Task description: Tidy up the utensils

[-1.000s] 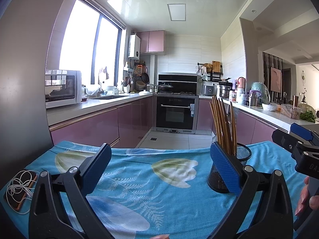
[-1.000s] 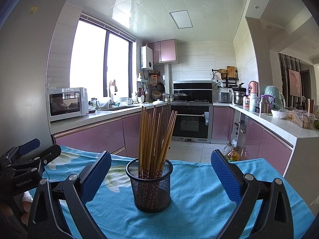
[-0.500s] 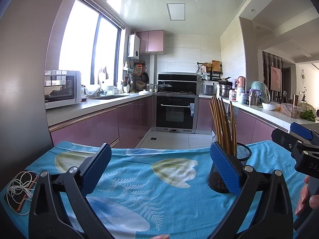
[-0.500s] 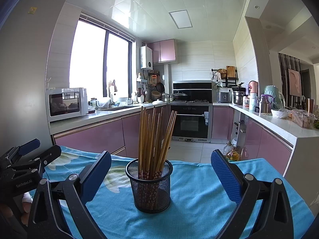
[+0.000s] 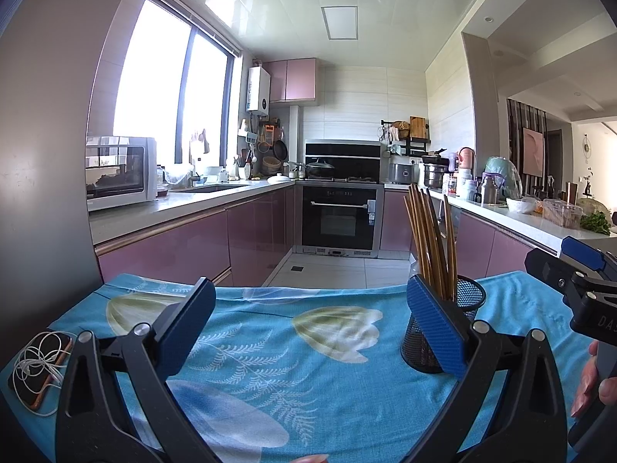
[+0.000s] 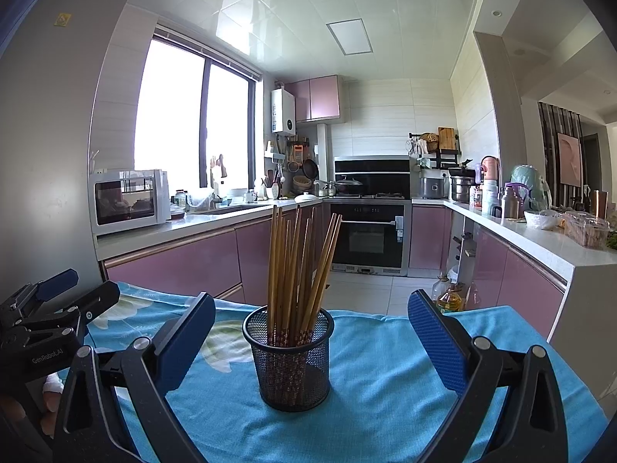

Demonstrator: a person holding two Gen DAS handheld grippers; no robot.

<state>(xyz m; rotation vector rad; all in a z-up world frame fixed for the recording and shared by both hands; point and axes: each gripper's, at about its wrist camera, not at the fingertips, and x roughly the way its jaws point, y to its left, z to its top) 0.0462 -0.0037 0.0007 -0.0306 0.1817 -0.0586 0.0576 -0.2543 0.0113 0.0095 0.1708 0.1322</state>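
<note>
Now you have one mesh holder (image 6: 290, 359) of roughly ten chopsticks (image 6: 297, 266) between your right gripper (image 6: 311, 343) jaws; both grippers, left gripper (image 5: 311, 332) too, gape wide, empty.

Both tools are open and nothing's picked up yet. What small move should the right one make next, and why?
Probably ease the right tool forward and up toward the chopsticks. They stand bundled in the mesh holder, centred between its open fingers but beyond them, so nothing is gripped. The left tool is also open, with the holder off to its right.
</note>
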